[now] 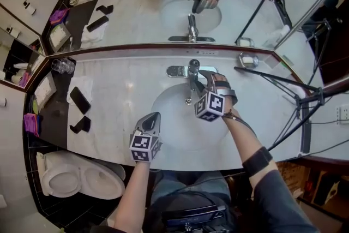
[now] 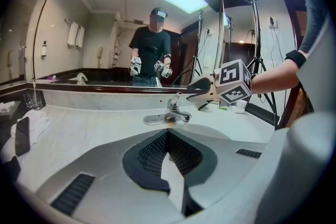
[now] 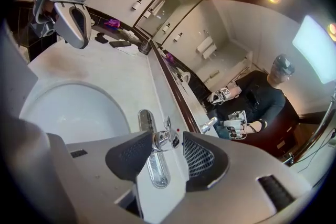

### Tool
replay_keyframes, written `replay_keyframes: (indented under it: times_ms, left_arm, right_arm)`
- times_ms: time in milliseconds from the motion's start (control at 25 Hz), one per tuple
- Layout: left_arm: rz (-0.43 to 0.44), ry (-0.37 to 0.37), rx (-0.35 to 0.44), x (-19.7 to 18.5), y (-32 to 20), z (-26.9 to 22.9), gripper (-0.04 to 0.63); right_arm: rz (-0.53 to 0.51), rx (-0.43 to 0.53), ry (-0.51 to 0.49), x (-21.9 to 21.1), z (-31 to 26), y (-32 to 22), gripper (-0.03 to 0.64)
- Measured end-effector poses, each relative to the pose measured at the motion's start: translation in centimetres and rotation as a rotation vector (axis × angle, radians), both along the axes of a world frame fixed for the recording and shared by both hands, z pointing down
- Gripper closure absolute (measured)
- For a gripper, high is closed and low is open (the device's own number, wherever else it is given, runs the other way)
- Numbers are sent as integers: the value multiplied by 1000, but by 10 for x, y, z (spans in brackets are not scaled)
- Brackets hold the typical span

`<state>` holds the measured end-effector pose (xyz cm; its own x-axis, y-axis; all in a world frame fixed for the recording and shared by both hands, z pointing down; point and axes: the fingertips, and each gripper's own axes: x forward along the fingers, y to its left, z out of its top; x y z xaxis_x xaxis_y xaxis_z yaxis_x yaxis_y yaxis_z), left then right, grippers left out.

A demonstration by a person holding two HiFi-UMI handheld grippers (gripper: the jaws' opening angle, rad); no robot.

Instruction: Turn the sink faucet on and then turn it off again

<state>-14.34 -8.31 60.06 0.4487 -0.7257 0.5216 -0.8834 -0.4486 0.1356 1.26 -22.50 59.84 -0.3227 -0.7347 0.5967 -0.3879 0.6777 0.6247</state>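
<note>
**A:** ok so which way is the faucet (image 1: 192, 76) actually facing?

**B:** In the head view it sits at the back edge of the sink (image 1: 169, 123), top centre, just under the mirror (image 1: 136, 13). Its flat base plate (image 1: 175, 71) runs left-right along the table (image 1: 120, 84). The spout points down-frame over the bowl, and the lever (image 3: 161, 139) stands up from the middle.

**A:** and looks-wise?

**B:** All shiny chrome, single lever, long oval plate (its twin shows in the mirror right above it). In the right gripper view the plate runs up-down in the frame instead.

**A:** what about the grippers?

**B:** The right hand-held gripper (image 1: 203, 80) is right at the faucet. Its jaws are wide, one either side of the lever's chrome head, and there's a gap on the right pad's side, so it isn't clamped. The left hand-held gripper (image 1: 151, 120) hangs over the sink's lower-left rim, well apart from the faucet, with its jaws closed together on nothing.
</note>
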Motion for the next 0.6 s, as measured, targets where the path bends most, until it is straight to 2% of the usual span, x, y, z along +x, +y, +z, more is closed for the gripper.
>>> replay_keyframes:
  times_ms: [240, 600]
  left_arm:
    - [-6, -5, -17, -3, -2, 9, 595]
    - [-14, -6, -34, -5, -6, 18, 595]
  right_arm:
    - [-65, 0, 41, -21, 9, -12, 417]
    - [-95, -15, 77, -27, 28, -19, 463]
